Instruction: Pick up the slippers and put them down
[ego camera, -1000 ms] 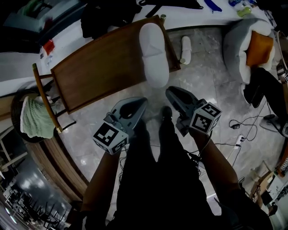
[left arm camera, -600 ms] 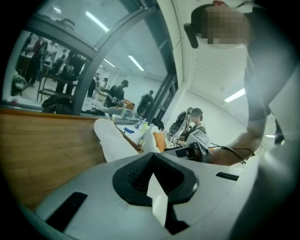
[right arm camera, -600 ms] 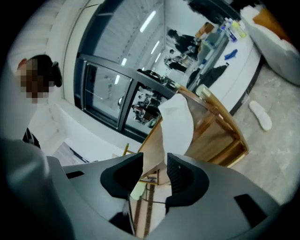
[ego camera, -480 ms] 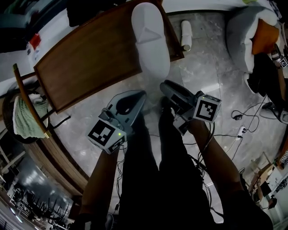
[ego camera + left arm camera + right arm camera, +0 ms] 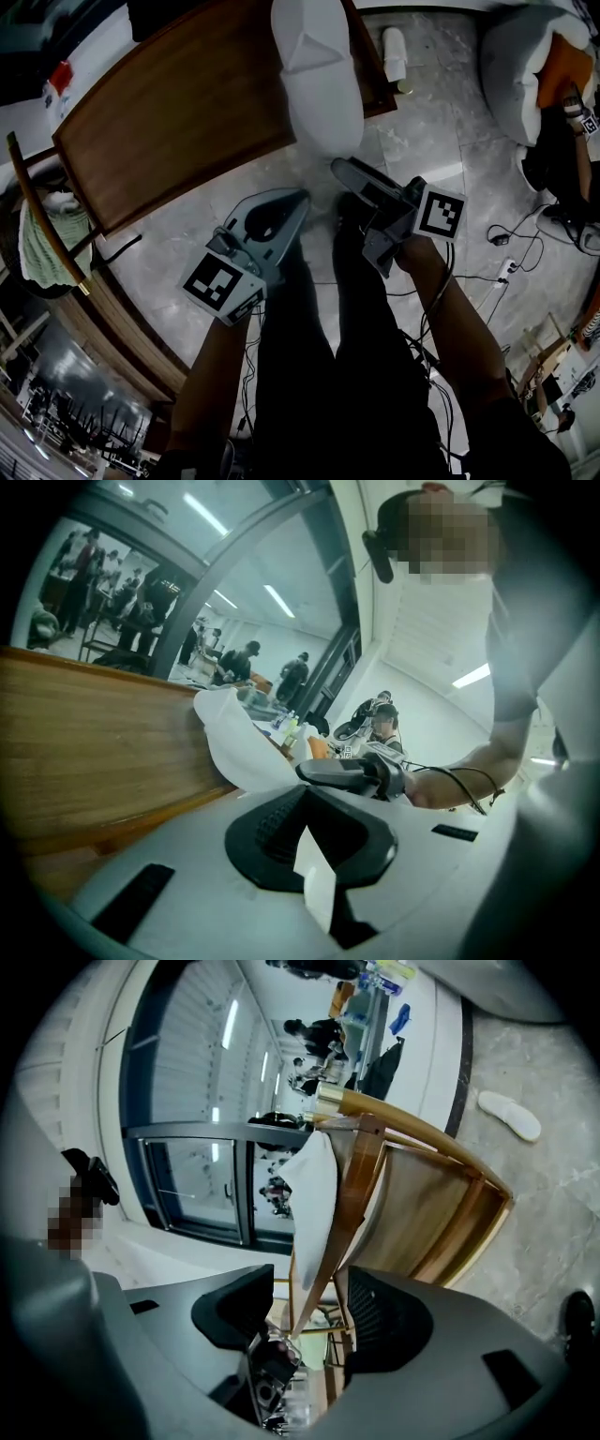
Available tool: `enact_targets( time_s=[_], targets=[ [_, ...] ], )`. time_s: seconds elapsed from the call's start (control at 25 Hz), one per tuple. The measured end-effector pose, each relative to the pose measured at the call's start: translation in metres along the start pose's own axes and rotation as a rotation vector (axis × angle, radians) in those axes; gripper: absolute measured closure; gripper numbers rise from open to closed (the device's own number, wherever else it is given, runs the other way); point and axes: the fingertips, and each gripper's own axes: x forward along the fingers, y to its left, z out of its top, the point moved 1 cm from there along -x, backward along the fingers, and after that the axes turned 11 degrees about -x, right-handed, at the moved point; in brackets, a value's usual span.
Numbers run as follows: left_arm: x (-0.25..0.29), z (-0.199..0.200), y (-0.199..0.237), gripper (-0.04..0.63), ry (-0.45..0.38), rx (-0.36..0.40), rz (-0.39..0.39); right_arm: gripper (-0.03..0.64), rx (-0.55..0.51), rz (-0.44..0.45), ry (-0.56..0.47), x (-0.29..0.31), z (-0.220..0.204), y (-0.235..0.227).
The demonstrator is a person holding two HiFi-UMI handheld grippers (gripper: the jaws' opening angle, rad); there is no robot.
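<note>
While my right gripper [image 5: 314,1316] has just been opening, jaws now wide and empty, and my left gripper [image 5: 298,199] sits closed, one slipper [image 5: 317,84] lies on the table [image 5: 169,122] at twelve o'clock and a second slipper [image 5: 394,52] on the floor [image 5: 422,141] at one, so pickup looks next.

You stand on a glossy grey marble floor [image 5: 441,178]. Ahead of you is a brown wooden table [image 5: 187,112]. Near its left corner you see a wooden chair [image 5: 46,211] with a green cloth [image 5: 33,248] over it. At the far right sits a white beanbag [image 5: 511,75] holding an orange cushion [image 5: 562,66]. Black cables [image 5: 511,248] lie on the floor at your right. Beyond the table there are a dark-framed glass partition [image 5: 187,1176] and long ceiling lights [image 5: 281,600].
</note>
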Motion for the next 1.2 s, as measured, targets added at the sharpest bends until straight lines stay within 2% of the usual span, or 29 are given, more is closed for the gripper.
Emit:
enact_targets(
  time_s=[0.44, 0.8, 1.08, 1.2],
  targets=[
    [0.004, -0.005, 0.014, 0.588, -0.008, 0.0, 0.004, 0.4, 0.095, 0.0, -0.082, 0.008, 0.004, -0.018],
    [0.002, -0.002, 0.014, 0.588, -0.025, 0.006, 0.003, 0.404, 0.095, 0.014, -0.066, 0.014, 0.006, -0.015],
    [0.001, -0.01, 0.017, 0.588, 0.006, -0.005, 0.01, 0.498, 0.089, 0.027, -0.077, 0.012, 0.009, -0.016],
    [0.002, -0.008, 0.016, 0.589, -0.008, -0.004, 0.005, 0.535, 0.076, 0.044, -0.075, 0.013, 0.011, -0.012]
  ],
)
